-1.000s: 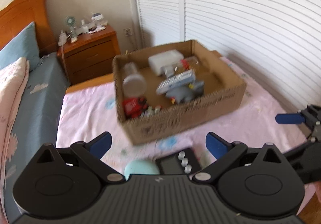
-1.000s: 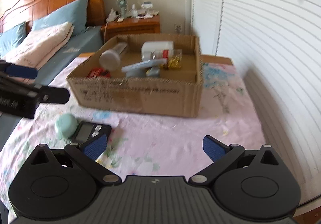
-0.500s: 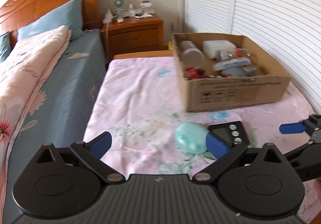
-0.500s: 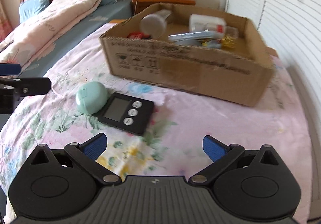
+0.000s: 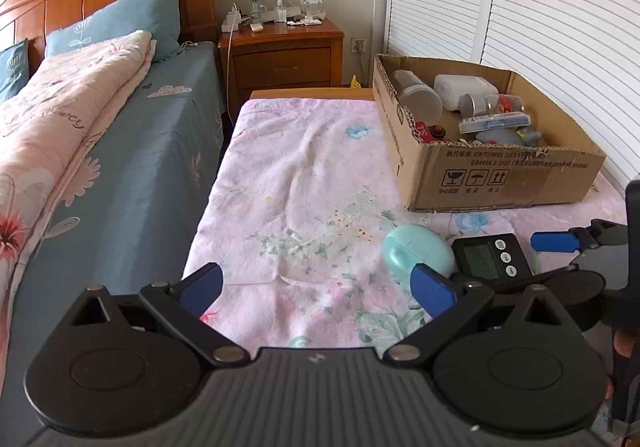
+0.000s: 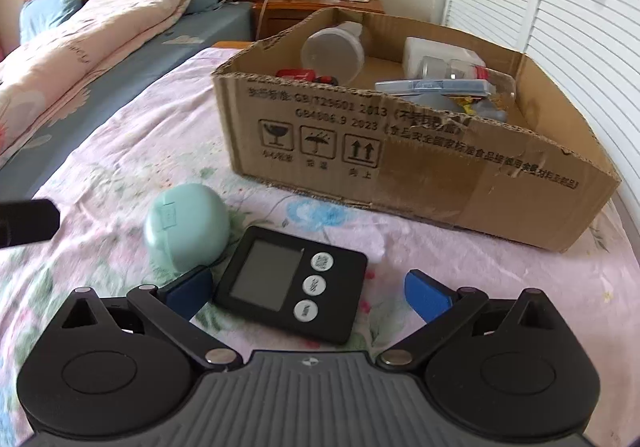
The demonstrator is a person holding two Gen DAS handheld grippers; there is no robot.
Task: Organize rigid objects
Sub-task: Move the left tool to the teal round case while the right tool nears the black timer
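A black digital timer (image 6: 290,283) lies flat on the pink flowered sheet (image 6: 132,151), touching a mint-green rounded case (image 6: 186,227) on its left. My right gripper (image 6: 308,287) is open, its blue fingertips standing either side of the timer's near end. Behind them sits an open cardboard box (image 6: 400,163) with a clear jar, a white box, a bottle and other items. In the left wrist view my left gripper (image 5: 316,283) is open and empty over bare sheet, left of the green case (image 5: 416,253) and the timer (image 5: 492,257); the box (image 5: 500,175) is at right.
A blue-sheeted bed with a pink quilt (image 5: 60,119) and a wooden headboard lies to the left. A wooden nightstand (image 5: 284,55) with a small fan stands at the back. White louvred doors (image 5: 540,7) run along the right. The right gripper's body (image 5: 592,259) shows at the right edge.
My right gripper has moved down and forward until its fingertips flank the timer. My left gripper has swung left and pulled back, so the box now sits at the right.
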